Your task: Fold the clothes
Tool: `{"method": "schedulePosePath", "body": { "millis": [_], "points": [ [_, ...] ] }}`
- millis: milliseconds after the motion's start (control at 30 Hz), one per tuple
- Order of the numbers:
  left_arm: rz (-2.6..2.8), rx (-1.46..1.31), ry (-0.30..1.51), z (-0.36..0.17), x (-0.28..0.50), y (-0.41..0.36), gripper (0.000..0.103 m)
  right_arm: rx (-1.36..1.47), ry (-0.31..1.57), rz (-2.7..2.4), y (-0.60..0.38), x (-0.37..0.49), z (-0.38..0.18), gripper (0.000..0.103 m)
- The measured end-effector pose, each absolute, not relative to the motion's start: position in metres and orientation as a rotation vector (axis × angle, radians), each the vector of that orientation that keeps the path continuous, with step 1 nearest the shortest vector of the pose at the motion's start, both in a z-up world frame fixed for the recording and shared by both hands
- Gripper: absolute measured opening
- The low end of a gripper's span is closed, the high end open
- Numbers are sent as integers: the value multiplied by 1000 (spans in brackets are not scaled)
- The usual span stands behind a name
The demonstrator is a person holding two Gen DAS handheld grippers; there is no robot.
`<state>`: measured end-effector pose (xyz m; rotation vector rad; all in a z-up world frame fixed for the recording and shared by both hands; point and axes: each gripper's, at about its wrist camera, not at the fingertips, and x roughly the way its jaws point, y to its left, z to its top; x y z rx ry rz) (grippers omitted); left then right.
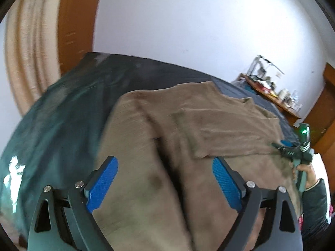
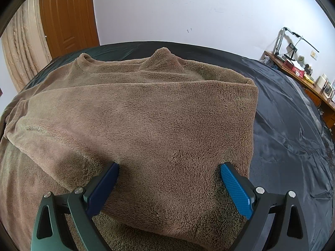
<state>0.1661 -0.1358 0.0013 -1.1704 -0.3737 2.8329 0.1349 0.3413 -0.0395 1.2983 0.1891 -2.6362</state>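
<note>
A brown fleece garment (image 2: 146,104) lies spread on a bed with a dark sheet (image 2: 282,125), one layer folded over the rest. My right gripper (image 2: 169,165) stands wide open with its blue fingertips resting down on the folded layer near its right edge. The blurred left wrist view shows the same garment (image 1: 188,125) below my left gripper (image 1: 163,160), which is open with nothing between its blue pads. At the right of that view a hand (image 1: 305,175) holds the right gripper (image 1: 280,146) at the garment's edge.
A wooden door (image 2: 67,14) and a beige curtain (image 2: 21,52) stand behind the bed at the left. A cluttered wooden desk (image 2: 303,73) runs along the white wall at the right. Bare dark sheet (image 1: 62,115) shows around the garment.
</note>
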Motion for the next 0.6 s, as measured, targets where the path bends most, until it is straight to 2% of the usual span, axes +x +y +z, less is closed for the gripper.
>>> {"method": "schedulePosePath", "body": {
  "millis": [267, 600],
  "points": [
    [2872, -1228, -426, -12, 218, -172, 95, 1298, 192, -2638, 342, 135, -40, 99],
    [2848, -1156, -501, -24, 240, -178, 96, 1224, 175, -2675, 334, 159, -29, 100]
  ]
}}
